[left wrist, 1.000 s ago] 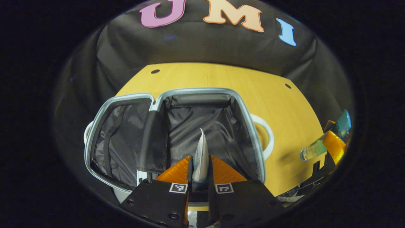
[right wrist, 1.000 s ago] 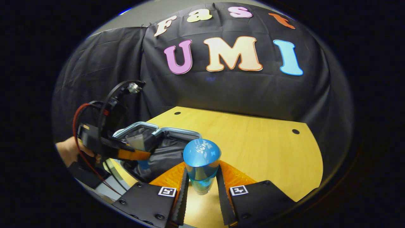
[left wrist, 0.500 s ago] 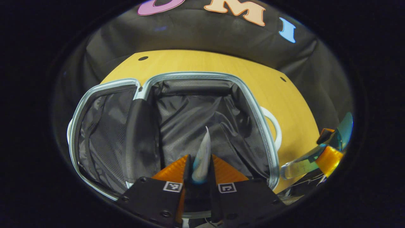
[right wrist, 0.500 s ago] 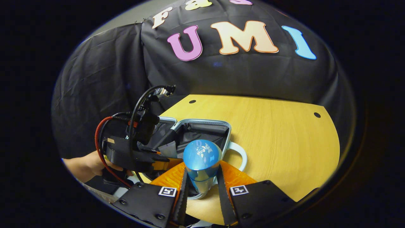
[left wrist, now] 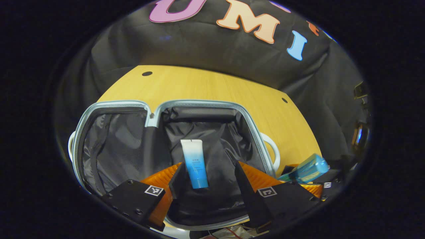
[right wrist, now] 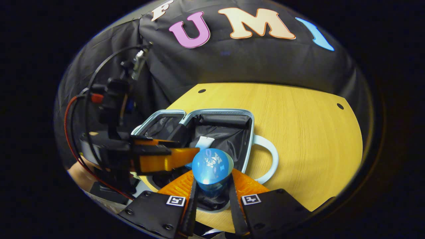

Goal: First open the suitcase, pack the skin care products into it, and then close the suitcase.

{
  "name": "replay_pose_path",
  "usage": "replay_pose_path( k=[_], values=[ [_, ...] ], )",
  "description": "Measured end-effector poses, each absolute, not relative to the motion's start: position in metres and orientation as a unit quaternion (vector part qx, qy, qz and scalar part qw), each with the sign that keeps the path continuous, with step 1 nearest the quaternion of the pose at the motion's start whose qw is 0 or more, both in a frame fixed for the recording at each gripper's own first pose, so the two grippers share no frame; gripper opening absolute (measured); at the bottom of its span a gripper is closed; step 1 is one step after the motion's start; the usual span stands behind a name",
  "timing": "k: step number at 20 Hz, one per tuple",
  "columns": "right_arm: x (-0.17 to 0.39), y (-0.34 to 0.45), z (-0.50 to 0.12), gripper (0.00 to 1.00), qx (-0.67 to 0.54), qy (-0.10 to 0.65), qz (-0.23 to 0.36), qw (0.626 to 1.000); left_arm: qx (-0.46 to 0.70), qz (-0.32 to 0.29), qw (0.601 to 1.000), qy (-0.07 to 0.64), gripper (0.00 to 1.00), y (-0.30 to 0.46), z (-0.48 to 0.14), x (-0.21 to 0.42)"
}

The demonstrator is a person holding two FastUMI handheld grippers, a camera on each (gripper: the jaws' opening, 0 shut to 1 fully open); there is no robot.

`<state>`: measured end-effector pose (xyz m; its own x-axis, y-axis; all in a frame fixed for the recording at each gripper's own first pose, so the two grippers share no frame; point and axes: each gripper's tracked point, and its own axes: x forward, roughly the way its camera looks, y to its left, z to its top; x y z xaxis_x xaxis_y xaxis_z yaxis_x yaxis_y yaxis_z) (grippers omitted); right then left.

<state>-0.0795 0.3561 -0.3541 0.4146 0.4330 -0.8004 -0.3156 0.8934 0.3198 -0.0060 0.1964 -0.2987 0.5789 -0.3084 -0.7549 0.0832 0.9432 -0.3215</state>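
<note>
Lying on the open suitcase's (left wrist: 212, 106) dark lining – 1 white-blue tube (left wrist: 194, 163), left gripper (left wrist: 208, 172) fingers spread wide above it; right gripper (right wrist: 210, 186) clamped on blue-capped bottle (right wrist: 211, 167) over suitcase's near edge.

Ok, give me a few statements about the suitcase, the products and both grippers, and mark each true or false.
1. The light-blue-rimmed suitcase with dark lining lies open on the yellow wooden table. True.
2. The white-and-blue squeeze tube is clamped in the left gripper. False: the tube lies on the lining, jaws spread apart.
3. The right gripper holds a blue-capped clear bottle. True.
4. The bottle already rests inside the suitcase. False: it is held above the suitcase.
5. The suitcase has a white handle on its side. True.
</note>
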Motion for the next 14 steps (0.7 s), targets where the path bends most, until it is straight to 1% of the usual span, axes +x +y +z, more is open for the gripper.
replay_pose_path(
  k=[1, 2, 3, 4, 5, 6, 7, 8, 9, 10, 11, 12, 13, 14],
  values=[
    [-0.081, 0.358, -0.361, 0.44, 0.055, 0.5, 0.221, 0.836, -0.127, -0.109, 0.883, 0.439, 0.87, 0.205, -0.295, -0.005],
    [-0.083, 0.361, -0.369, 0.47, 0.051, 0.508, 0.218, 0.832, -0.126, -0.104, 0.885, 0.435, 0.87, 0.214, -0.291, -0.006],
    [-0.085, 0.363, -0.375, 0.44, 0.05, 0.517, 0.214, 0.827, -0.126, -0.098, 0.889, 0.43, 0.87, 0.224, -0.289, -0.006],
    [-0.087, 0.365, -0.384, 0.47, 0.049, 0.527, 0.208, 0.823, -0.128, -0.089, 0.89, 0.428, 0.87, 0.236, -0.289, -0.006],
    [-0.088, 0.366, -0.388, 0.47, 0.049, 0.535, 0.202, 0.819, -0.13, -0.082, 0.891, 0.427, 0.87, 0.246, -0.289, -0.007],
    [-0.089, 0.369, -0.394, 0.44, 0.048, 0.541, 0.198, 0.816, -0.134, -0.071, 0.892, 0.426, 0.87, 0.257, -0.29, -0.008],
    [-0.085, 0.371, -0.392, 0.47, 0.052, 0.54, 0.197, 0.817, -0.137, -0.06, 0.891, 0.429, 0.92, 0.271, -0.292, -0.01],
    [-0.082, 0.374, -0.397, 0.43, 0.051, 0.539, 0.196, 0.817, -0.14, -0.051, 0.891, 0.43, 0.87, 0.282, -0.293, -0.012],
    [-0.076, 0.377, -0.397, 0.43, 0.05, 0.536, 0.194, 0.82, -0.143, -0.04, 0.89, 0.43, 0.87, 0.296, -0.293, -0.015],
    [-0.072, 0.378, -0.396, 0.48, 0.05, 0.537, 0.19, 0.821, -0.147, -0.026, 0.891, 0.429, 0.87, 0.31, -0.293, -0.016],
    [-0.068, 0.383, -0.392, 0.48, 0.058, 0.532, 0.193, 0.822, -0.151, -0.014, 0.892, 0.426, 0.92, 0.324, -0.291, -0.017],
    [-0.059, 0.389, -0.391, 0.47, 0.068, 0.52, 0.19, 0.83, -0.156, -0.002, 0.893, 0.422, 0.87, 0.337, -0.288, -0.018],
    [-0.051, 0.394, -0.382, 0.65, 0.083, 0.504, 0.192, 0.838, -0.161, 0.009, 0.894, 0.418, 0.87, 0.351, -0.287, -0.017],
    [-0.044, 0.395, -0.374, 0.72, 0.086, 0.491, 0.188, 0.846, -0.163, 0.022, 0.895, 0.415, 0.87, 0.366, -0.286, -0.018]
  ],
)
